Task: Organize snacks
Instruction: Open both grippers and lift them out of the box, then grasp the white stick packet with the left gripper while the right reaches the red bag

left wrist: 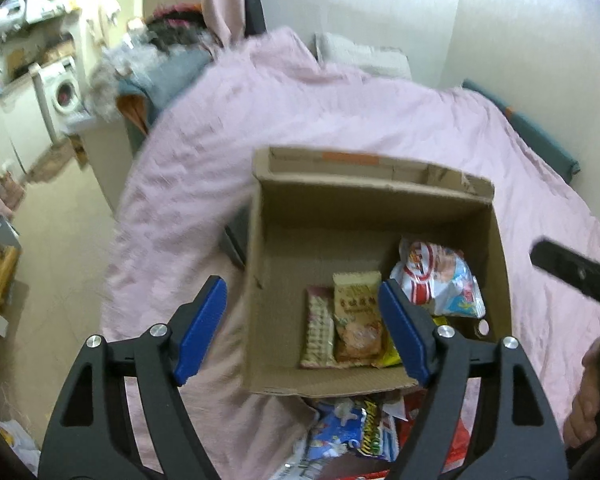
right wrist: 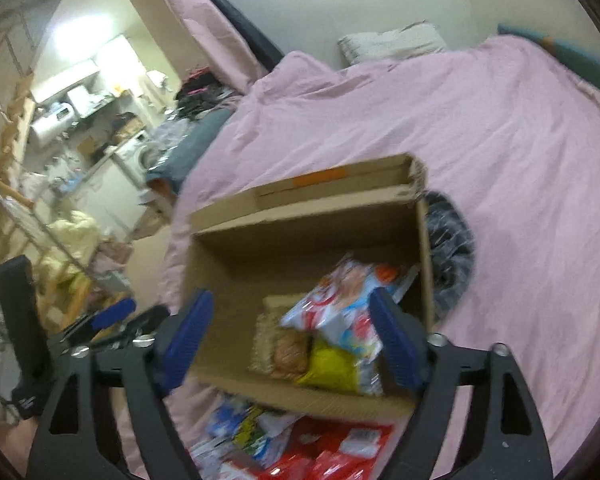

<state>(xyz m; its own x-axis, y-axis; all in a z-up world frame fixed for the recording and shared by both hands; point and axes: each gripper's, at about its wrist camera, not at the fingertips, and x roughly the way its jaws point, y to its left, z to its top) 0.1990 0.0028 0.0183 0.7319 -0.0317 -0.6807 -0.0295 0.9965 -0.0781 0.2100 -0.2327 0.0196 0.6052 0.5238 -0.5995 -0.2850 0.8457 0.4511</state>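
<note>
Open box of snacks on a pink bed, both tongs empty above it.

The bed (left wrist: 380, 120) with pink cover carries a cardboard box (left wrist: 496, 248). Inside lie a red-white bag (left wrist: 436, 280), a beige packet (left wrist: 358, 312) and a wafer packet (left wrist: 318, 328). More snacks (right wrist: 300, 444) lie just before the box. The left tongs (left wrist: 300, 328) and right tongs (right wrist: 292, 340) stand wide open, holding nothing.
</note>
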